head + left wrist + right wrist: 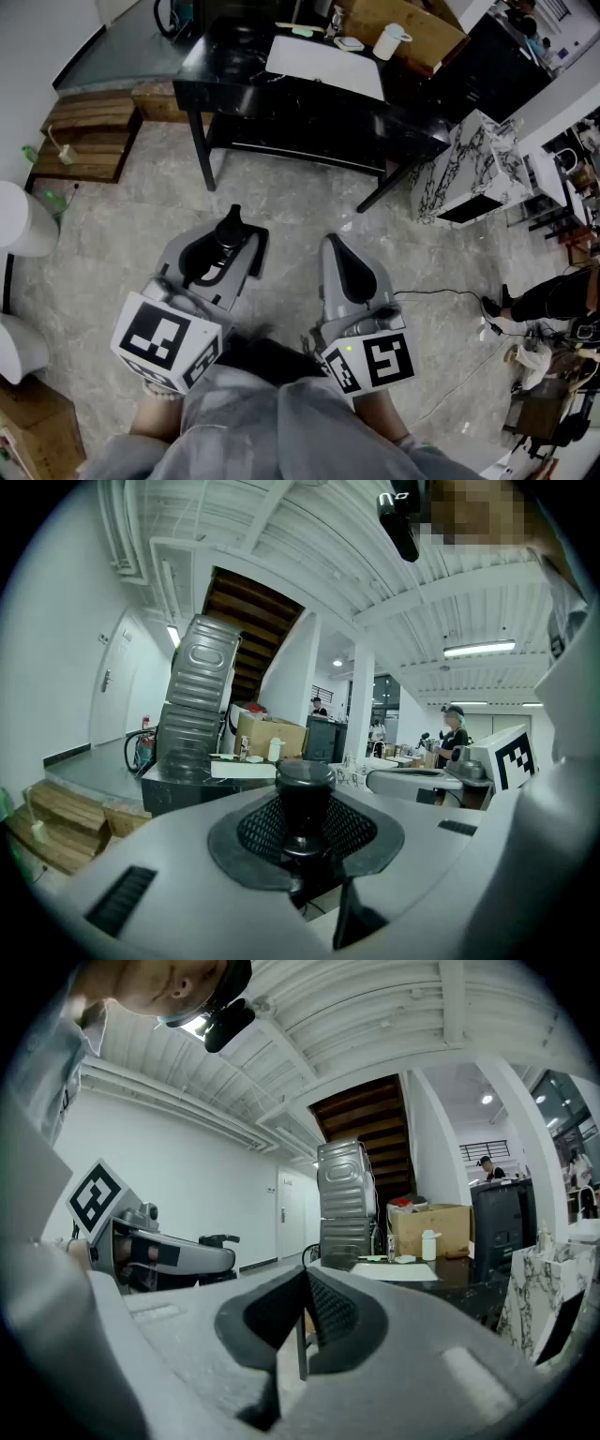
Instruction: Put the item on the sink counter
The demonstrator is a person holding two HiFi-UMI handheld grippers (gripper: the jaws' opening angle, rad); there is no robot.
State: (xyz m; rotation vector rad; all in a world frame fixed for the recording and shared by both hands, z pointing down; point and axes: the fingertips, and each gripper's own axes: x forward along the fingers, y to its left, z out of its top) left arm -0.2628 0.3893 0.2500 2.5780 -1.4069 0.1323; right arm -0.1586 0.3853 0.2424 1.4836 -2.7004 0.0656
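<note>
A small black item with a round cap (303, 801) stands upright between the jaws of my left gripper (302, 827), whose mesh pads press on its sides. In the head view this item (229, 229) sticks up at the tip of the left gripper (225, 246), held low above the marble floor. My right gripper (339, 253) hangs beside it. Its jaws meet in a thin line with nothing between them (302, 1312). A white marbled counter (466, 161) stands far to the right, well ahead of both grippers.
A black table (234, 70) ahead carries a white sheet (326, 64), a white cup (389, 41) and a cardboard box (412, 33). Wooden pallets (89, 136) lie at the left. A person (553, 298) crouches at the right, and a cable (450, 305) runs over the floor.
</note>
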